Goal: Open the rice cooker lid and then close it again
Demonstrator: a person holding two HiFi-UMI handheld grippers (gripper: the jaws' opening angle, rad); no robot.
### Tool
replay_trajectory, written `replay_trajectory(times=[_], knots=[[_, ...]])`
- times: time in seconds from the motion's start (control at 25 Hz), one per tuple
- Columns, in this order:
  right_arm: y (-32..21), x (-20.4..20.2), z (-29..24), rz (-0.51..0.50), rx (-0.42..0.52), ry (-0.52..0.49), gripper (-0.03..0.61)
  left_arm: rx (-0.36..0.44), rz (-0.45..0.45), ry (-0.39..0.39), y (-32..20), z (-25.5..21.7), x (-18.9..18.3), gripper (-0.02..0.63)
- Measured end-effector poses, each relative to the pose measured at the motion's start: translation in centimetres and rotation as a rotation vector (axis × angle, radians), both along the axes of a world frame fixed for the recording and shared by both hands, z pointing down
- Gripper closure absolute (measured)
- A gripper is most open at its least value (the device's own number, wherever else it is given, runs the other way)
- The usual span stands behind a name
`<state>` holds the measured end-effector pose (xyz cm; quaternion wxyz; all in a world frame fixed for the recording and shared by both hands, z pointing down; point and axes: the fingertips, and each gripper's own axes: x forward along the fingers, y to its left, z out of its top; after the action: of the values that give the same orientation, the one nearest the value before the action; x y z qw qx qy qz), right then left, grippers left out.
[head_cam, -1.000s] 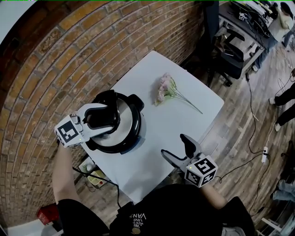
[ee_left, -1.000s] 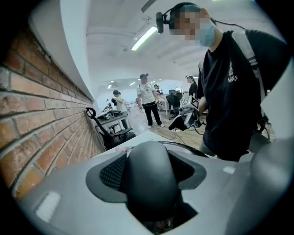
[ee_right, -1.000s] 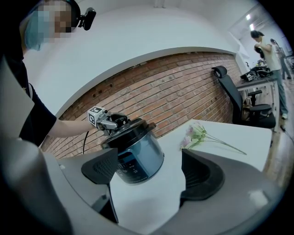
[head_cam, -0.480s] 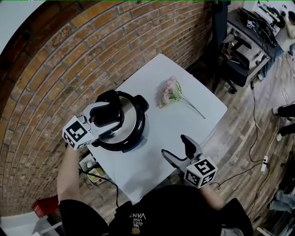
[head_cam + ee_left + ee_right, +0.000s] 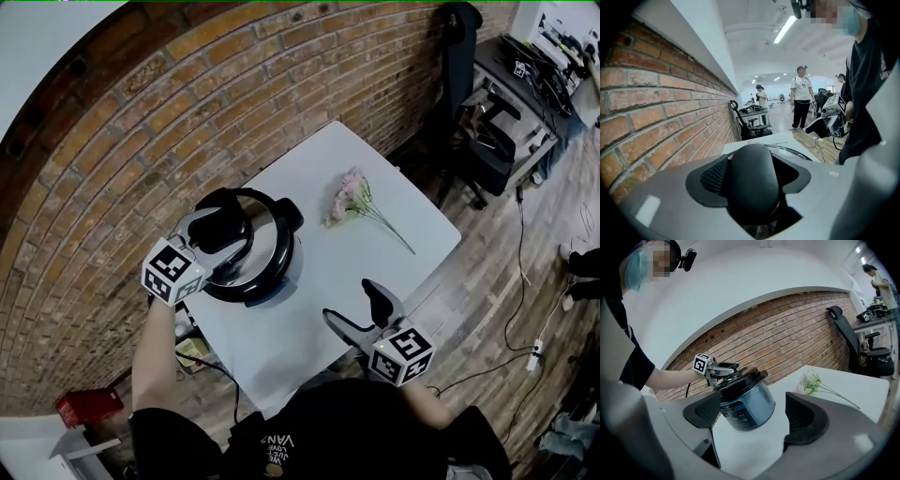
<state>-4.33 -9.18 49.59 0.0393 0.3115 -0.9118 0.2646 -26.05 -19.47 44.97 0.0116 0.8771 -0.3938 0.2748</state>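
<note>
Now left claw (image 5: pixel 219 229) grips rice cooker lid handle (image 5: pixel 753 182)

One rice cooker (image 5: pixel 265 246), one flower sprig (image 5: pixel 351 195)

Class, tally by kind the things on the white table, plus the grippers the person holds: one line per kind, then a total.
Rice cooker: 1
Bunch of pink flowers: 1
Grippers: 2, the left gripper closed on the lid handle, the right gripper open
Total: 4
</note>
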Motion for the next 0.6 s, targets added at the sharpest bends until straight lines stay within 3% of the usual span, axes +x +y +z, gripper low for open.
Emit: replay_trajectory(times=[0.16,0.32,0.6], knots=[[0.2,0.6,-0.4,-0.024,0.008,-0.008,0.15,-0.011,-0.024,0.013,0.1,0.1,-0.1,0.334],[0.4,1.0,-0.7,-0.055,0.011,-0.015,0.15,0.008,-0.109,0.004,0.1,0.2,-0.6,0.319],[-0.3,2.2,-1.8,-0.119,0.038,-0.028,0.152,0.21,-0.394,0.039,2.4,-3.0,-2.6,0.307]])
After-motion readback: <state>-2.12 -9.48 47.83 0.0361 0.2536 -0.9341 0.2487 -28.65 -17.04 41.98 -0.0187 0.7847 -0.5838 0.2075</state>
